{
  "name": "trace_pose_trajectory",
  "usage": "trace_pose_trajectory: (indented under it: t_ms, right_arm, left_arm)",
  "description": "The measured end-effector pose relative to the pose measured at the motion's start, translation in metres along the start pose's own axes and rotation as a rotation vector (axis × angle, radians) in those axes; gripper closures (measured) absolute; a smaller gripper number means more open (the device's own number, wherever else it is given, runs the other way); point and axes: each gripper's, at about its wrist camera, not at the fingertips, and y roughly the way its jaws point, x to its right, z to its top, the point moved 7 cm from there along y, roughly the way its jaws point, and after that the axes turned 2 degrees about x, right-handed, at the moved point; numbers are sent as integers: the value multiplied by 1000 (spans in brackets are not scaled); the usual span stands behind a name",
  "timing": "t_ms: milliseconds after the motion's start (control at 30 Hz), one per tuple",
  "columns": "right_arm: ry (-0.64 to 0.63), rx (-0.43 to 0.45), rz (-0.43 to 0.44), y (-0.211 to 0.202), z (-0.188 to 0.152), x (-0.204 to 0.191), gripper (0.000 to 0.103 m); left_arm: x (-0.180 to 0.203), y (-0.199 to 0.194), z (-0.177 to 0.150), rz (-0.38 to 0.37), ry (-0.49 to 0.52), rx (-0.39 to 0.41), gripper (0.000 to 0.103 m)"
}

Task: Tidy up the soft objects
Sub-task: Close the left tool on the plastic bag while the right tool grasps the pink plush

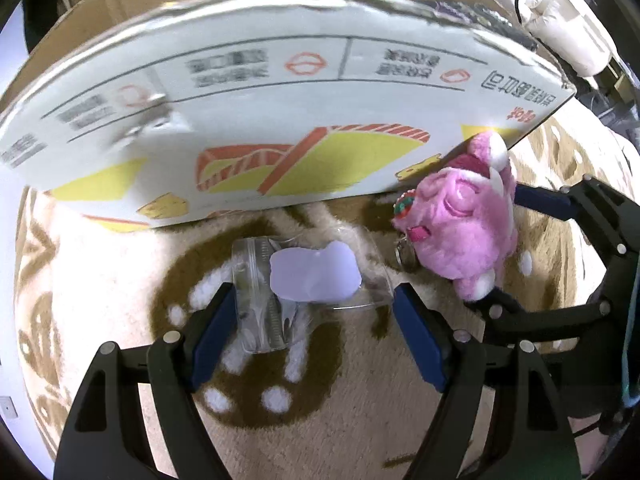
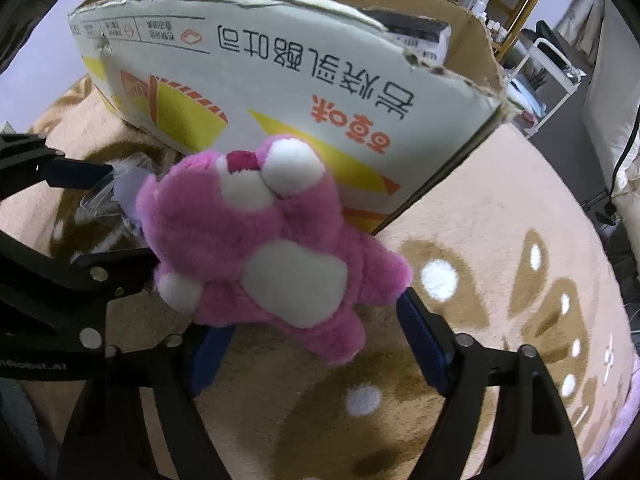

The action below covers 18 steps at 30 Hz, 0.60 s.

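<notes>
The right tool (image 2: pixel 316 344), fingers spread around a pink plush bear (image 2: pixel 276 248), and the wide-open, empty left tool (image 1: pixel 316 320) over a clear pouch (image 1: pixel 308 280) work beside the cardboard box (image 2: pixel 280 80), neither item yet inside.

beige patterned rug (image 1: pixel 360 420), cardboard box (image 1: pixel 280 120), clear pouch (image 1: pixel 304 284)

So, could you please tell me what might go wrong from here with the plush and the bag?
1. The pink plush sits between the right hand-held gripper fingers, which look open; it may not be secured.
2. The left hand-held gripper straddles a slick clear bag; it could slide away.
3. The cardboard box wall stands close ahead.
</notes>
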Motion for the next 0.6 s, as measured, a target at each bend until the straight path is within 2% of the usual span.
trace_pose_trajectory:
  t_ms: [33,200,233,400,600]
  right_arm:
    - [6,2,7,-1,0,1,42]
    - [40,0,52,-3,0,3,47]
    - [46,-9,85,-4,-2,4,66]
    - [77,-13,101,-8,-6,9,66]
    - [189,16,198,-21,-10,18,67]
  left_arm:
    - [-3,-2,-3,4,-5,3,25]
    - [-20,-12,-14,37,-47,14,25]
    - [-24,-14,-16,39,-59,19,25]
    - [-37,-38,-23,52,-103,95,25]
    - [-50,-67,-38,75,-148,158,25]
